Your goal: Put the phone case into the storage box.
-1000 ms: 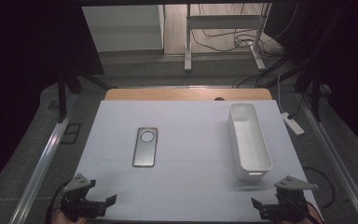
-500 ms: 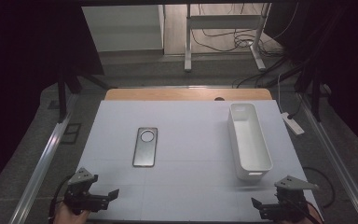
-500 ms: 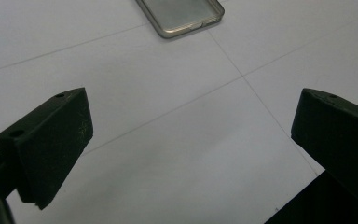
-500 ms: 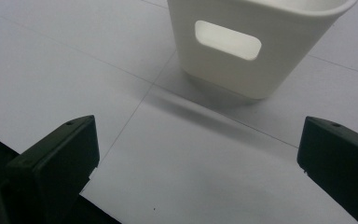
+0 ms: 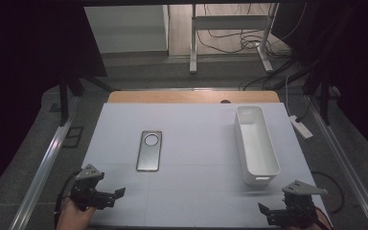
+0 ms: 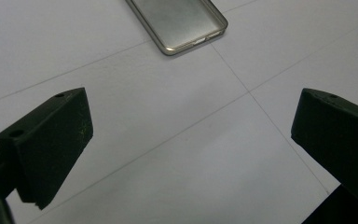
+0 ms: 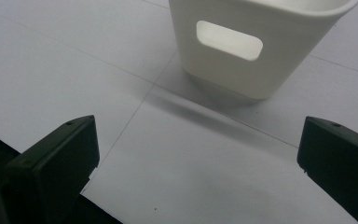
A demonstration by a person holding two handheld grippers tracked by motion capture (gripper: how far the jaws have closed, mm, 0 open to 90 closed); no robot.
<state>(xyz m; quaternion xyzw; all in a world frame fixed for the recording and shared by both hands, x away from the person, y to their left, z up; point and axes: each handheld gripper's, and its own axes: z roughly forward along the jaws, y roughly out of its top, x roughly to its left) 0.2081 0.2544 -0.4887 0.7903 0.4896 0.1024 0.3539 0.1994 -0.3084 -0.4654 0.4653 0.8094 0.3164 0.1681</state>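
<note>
The thin grey rectangular phone case (image 5: 149, 150), probably flexible, is best approached edgewise by the released left tongs (image 5: 109, 196); right tongs (image 5: 273, 214) likewise released.

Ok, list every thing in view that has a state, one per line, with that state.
Phone case: lying flat on the white table cover, hollow side up, untouched.
White bin: upright on the cover, nothing visible inside, untouched.
Left gripper: jaws wide open, holding nothing, near the front edge.
Right gripper: jaws wide open, holding nothing, near the bin's handle end.
</note>
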